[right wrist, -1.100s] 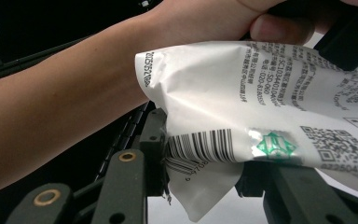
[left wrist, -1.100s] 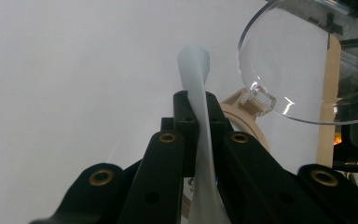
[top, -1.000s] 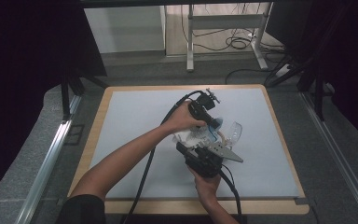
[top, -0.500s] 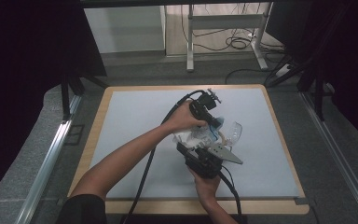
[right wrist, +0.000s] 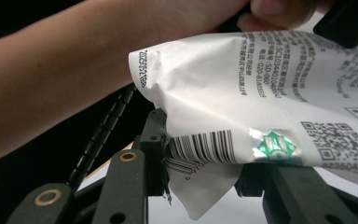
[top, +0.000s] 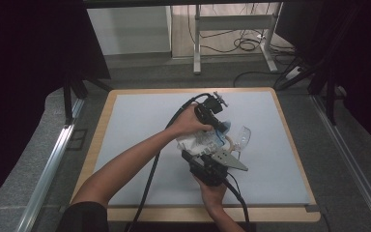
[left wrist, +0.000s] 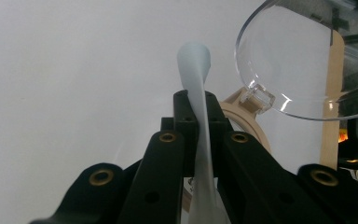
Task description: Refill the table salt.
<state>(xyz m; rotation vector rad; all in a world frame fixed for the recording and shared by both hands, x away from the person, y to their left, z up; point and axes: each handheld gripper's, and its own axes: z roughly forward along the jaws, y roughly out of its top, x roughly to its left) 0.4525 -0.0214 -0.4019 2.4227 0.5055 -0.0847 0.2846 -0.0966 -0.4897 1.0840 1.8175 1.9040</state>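
A white printed bag (top: 198, 141) with a barcode hangs between my two grippers over the middle of the table. My left gripper (top: 223, 127) is shut on the bag's pale blue edge (left wrist: 193, 60), which stands up thin between its jaws (left wrist: 196, 100). From the near side, my right gripper (top: 197, 153) is shut on the bag's lower corner by the barcode (right wrist: 200, 149). The bag's printed face (right wrist: 261, 84) spreads across the right gripper view, with the other hand's forearm (right wrist: 65, 79) behind it. Clear plastic glasses (top: 243, 135) lie just right of the bag.
The clear lens (left wrist: 289, 56) and a beige frame part (left wrist: 247, 121) sit close beyond the left jaws. The pale mat (top: 135, 125) lies on a wood-edged table (top: 96, 145). Cables trail from both grippers toward the near edge. Dark floor and a desk frame lie beyond.
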